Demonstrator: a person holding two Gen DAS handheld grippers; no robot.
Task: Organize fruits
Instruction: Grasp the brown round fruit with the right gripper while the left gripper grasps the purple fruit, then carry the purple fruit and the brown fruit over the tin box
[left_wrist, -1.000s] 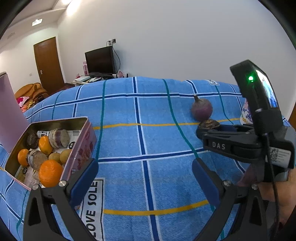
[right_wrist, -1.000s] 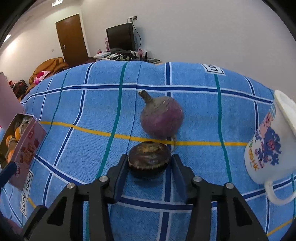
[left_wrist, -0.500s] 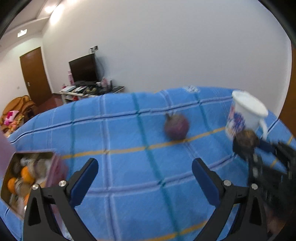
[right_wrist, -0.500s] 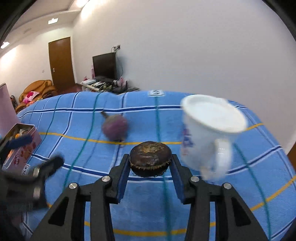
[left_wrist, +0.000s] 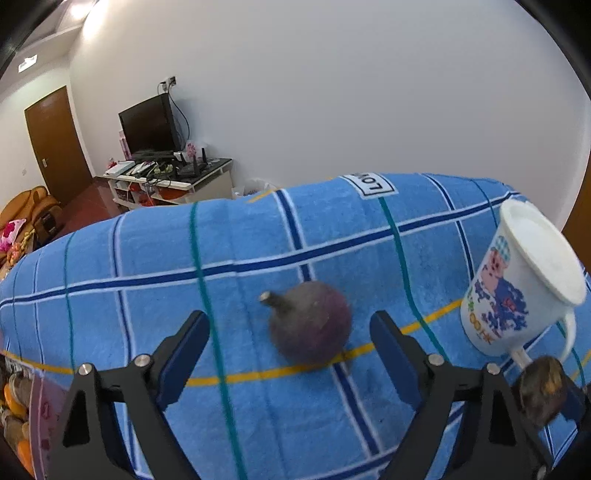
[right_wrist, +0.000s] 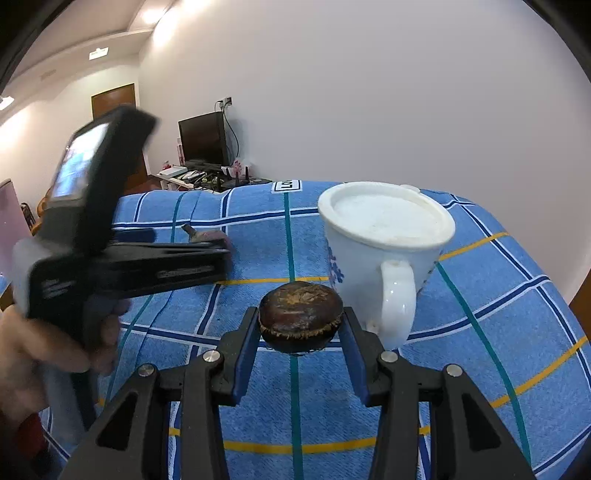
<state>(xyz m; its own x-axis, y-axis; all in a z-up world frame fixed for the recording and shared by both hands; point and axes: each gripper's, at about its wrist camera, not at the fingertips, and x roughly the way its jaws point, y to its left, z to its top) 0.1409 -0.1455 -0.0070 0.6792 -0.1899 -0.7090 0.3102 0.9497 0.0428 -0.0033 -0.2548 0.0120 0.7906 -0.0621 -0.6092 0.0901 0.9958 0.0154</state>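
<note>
A round purple fruit (left_wrist: 309, 325) with a short stem lies on the blue checked cloth (left_wrist: 258, 240). My left gripper (left_wrist: 290, 356) is open, its fingers either side of the fruit and just short of it. My right gripper (right_wrist: 300, 332) is shut on a dark brown flattened fruit (right_wrist: 300, 316), held above the cloth next to a white cartoon mug (right_wrist: 384, 240). That brown fruit (left_wrist: 541, 391) and the mug (left_wrist: 521, 291) also show at the right of the left wrist view. The purple fruit (right_wrist: 201, 233) is mostly hidden behind the left gripper in the right wrist view.
A tin holding oranges and other fruit (left_wrist: 18, 417) sits at the far left edge of the cloth. The cloth drops off at its far edge (left_wrist: 332, 184). A TV stand (left_wrist: 166, 177) and door (left_wrist: 55, 147) are beyond it.
My left gripper has swung right from the tin to straddle the purple fruit. My right gripper lifted the brown fruit and carried it right, beside the mug.
</note>
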